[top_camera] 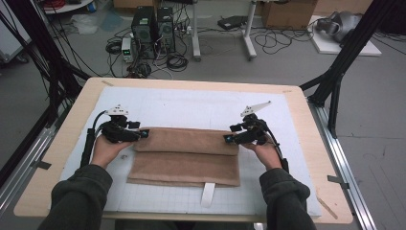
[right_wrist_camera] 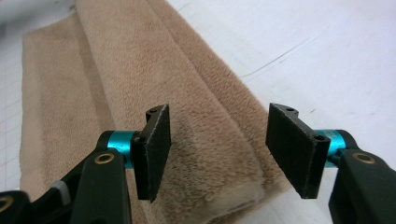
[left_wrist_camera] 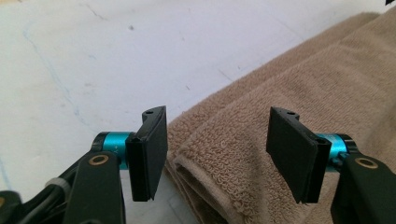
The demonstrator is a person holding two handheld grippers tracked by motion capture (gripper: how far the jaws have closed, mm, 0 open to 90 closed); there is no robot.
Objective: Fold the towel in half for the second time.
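Jaws apart on both grippers, nothing clamped. Left gripper (top_camera: 143,133) sits at the towel's (top_camera: 186,158) far-left corner; in the left gripper view the folded corner of the towel (left_wrist_camera: 261,140) lies between and under the spread jaws. Right gripper (top_camera: 227,139) sits at the towel's far-right corner, jaws straddling the top fold edge (right_wrist_camera: 219,154). Towel is tan, folded, flat on the white mat (top_camera: 191,108) on the counter (top_camera: 62,143), white tag (top_camera: 208,194) sticking out from the towel's near edge.

Black tongs (left_wrist_camera: 217,156) with teal collars, brass screws; black cables; dark grey-green sleeves (top_camera: 79,194).
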